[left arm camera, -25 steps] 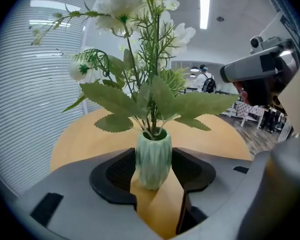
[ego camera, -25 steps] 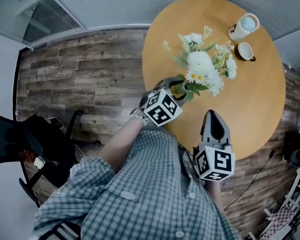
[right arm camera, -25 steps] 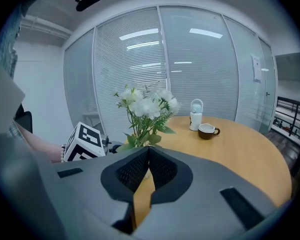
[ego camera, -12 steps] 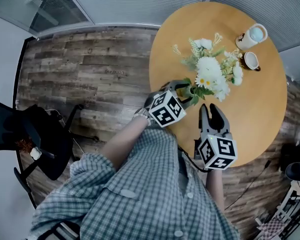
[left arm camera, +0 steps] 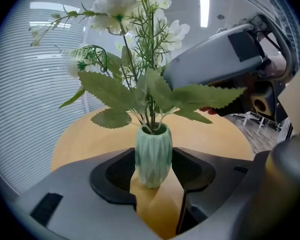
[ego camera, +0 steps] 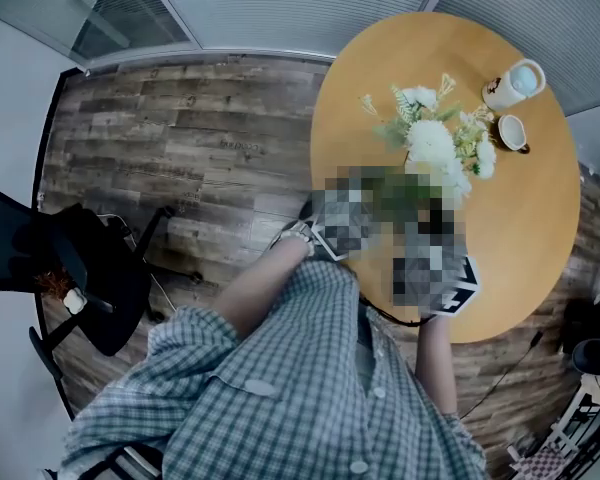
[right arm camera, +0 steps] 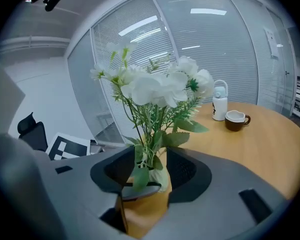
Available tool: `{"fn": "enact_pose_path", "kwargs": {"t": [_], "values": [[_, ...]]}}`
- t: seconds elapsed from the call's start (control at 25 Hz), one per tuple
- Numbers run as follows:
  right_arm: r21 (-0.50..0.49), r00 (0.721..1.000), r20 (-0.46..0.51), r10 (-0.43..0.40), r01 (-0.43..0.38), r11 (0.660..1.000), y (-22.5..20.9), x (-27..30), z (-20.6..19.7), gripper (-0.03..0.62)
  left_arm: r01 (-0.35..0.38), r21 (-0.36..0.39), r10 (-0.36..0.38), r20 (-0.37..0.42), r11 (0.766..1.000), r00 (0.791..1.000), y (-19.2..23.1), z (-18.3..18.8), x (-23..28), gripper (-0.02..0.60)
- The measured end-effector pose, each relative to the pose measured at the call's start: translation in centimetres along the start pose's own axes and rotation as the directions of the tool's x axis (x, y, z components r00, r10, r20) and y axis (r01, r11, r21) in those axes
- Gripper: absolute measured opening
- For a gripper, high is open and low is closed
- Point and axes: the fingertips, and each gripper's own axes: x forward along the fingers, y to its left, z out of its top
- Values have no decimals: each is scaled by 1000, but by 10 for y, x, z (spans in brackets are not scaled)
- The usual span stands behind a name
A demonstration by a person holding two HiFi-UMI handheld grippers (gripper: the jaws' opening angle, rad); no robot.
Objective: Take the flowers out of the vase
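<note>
Nearest the head camera, a checked shirt (ego camera: pixel 310 388) is seen, with both forearms stretched out over the near edge of a round wooden counter (ego camera: pixel 530 238).

In the left gripper view, the left gripper (left arm camera: pixel 154 178) is set low around a pale green ribbed vase (left arm camera: pixel 153 154). Its jaws are closed against the two sides of the vase, which is stood upright on the counter and gripped at its belly. The flowers (left arm camera: pixel 149 86) are not yet taken out. Their stems are bunched in the mouth of the vase, broad green leaves are spread just above the rim, and white blooms are carried higher up.

In the right gripper view, the right gripper (right arm camera: pixel 151 176) is brought up to the same bunch from the other side. Its jaws are spread wide, having just been opening. The lower stems and leaves are stood between them, and neither pad is seen to be pressed on them. The vase is largely hidden there behind the leaves, and a dark jaw of the left gripper is seen at its side.

Farther across the counter, a white bottle (right arm camera: pixel 220 101) and a brown mug (right arm camera: pixel 236 120) with a white inside are placed just beside each other near the far edge, well apart from the vase.

Beyond the counter, glass walls covered with slatted blinds (right arm camera: pixel 215 44) are seen. To the left of the counter in the head view, a wood-plank floor (ego camera: pixel 180 158) is shown, on which a black office chair (ego camera: pixel 70 268) is stood.
</note>
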Motion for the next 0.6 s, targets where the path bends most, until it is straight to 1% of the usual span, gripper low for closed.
{"fn": "enact_pose_path", "kwargs": {"t": [0.12, 0.28, 0.4, 0.6], "values": [[-7, 1000, 13, 4, -4, 1000, 3, 11, 6, 162, -2, 0, 2, 0, 1000, 1000, 1, 0, 0, 235], [-20, 999, 39, -22, 23, 1000, 1, 20, 13, 160, -1, -1, 1, -3, 1000, 1000, 2, 1, 3, 235], [-31, 999, 43, -19, 21, 999, 3, 20, 15, 86, -2, 0, 2, -4, 1000, 1000, 1, 1, 3, 235], [-9, 998, 61, -7, 7, 1000, -3, 17, 22, 56, -1, -2, 1, -8, 1000, 1000, 2, 3, 7, 235]]}}
